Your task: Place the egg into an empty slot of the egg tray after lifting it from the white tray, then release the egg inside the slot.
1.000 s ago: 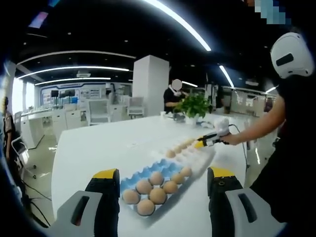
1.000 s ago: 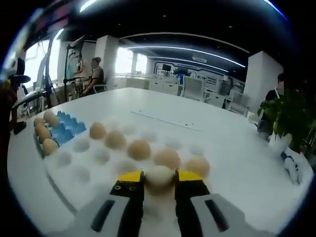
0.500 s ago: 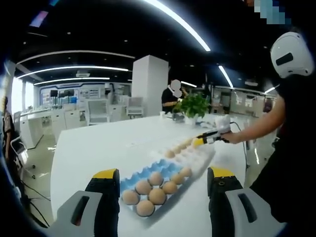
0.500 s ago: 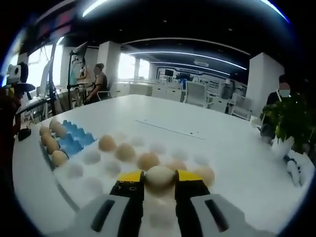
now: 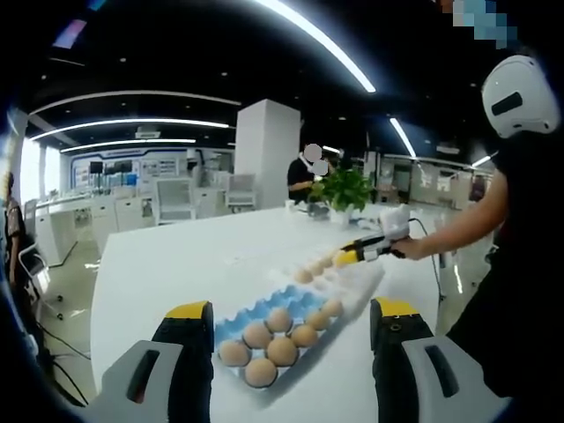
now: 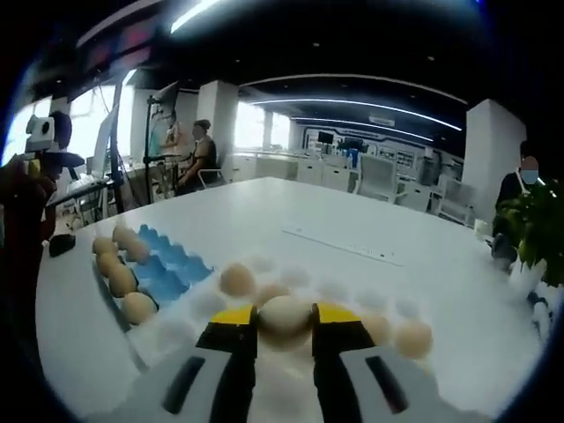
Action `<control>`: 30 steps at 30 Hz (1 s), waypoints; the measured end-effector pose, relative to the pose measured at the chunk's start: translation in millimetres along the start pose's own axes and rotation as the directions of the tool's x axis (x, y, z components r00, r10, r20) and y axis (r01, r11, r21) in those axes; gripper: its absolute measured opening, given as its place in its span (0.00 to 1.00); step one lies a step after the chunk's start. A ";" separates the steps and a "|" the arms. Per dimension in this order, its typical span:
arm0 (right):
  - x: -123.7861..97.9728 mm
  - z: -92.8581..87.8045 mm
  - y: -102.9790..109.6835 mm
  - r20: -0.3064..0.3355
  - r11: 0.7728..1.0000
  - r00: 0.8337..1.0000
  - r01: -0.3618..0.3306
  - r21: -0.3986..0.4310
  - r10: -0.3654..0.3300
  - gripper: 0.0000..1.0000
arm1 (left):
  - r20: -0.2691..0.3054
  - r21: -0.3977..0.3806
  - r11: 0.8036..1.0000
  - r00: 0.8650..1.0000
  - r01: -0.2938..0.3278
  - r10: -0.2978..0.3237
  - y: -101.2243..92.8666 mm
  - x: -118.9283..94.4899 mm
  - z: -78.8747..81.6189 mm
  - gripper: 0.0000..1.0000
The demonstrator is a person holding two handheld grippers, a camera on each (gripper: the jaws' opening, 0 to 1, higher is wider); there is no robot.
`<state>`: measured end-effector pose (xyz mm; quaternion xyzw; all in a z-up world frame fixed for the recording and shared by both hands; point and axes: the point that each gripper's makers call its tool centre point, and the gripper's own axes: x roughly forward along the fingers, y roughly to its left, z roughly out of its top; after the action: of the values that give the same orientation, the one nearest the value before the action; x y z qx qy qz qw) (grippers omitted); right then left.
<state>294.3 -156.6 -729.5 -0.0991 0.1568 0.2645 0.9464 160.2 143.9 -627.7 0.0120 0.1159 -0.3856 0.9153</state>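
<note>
My right gripper (image 6: 284,322) is shut on a pale egg (image 6: 284,315) and holds it above the white tray (image 6: 189,322), where a few tan eggs (image 6: 236,279) lie. The blue egg tray (image 6: 163,271) sits to the left with several eggs (image 6: 121,281) along its far side. In the left gripper view my left gripper (image 5: 291,319) stands open in front of the blue egg tray (image 5: 260,310), which holds several brown eggs (image 5: 280,349). Beyond it lies the white tray (image 5: 352,278), and the right gripper (image 5: 345,256) hovers over it in a person's hand.
Both trays rest on a large white table (image 5: 185,256). A potted plant (image 5: 345,188) stands at its far end. A person (image 5: 520,256) stands at the table's right side. Office desks and chairs fill the background.
The right gripper has risen with the egg and drifted toward the blue tray, which now sits closer in its view. The left gripper has stayed put.
</note>
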 end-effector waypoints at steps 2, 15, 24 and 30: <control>3.9 3.6 7.7 0.005 1.000 1.000 -0.020 0.002 0.020 0.23 | 0.000 0.001 1.000 1.000 0.000 0.000 0.4 -0.3 0.1 0.73; 24.8 18.2 47.7 0.028 0.992 0.992 -0.124 -0.018 0.124 0.23 | 0.001 0.002 1.000 1.000 -0.006 0.006 2.2 -4.0 -0.7 0.73; 37.5 23.8 76.8 0.033 0.981 0.981 -0.192 -0.028 0.193 0.23 | 0.001 -0.003 1.000 1.000 -0.009 0.009 2.3 -5.1 -2.7 0.73; 44.1 28.9 90.2 0.040 0.974 0.974 -0.223 -0.036 0.225 0.24 | 0.005 -0.005 1.000 1.000 -0.013 0.013 3.8 -6.4 -2.0 0.73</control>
<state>289.1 -52.2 -727.4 -0.0896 0.1422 0.3739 0.9121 158.1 151.3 -628.5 0.0097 0.1143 -0.3794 0.9181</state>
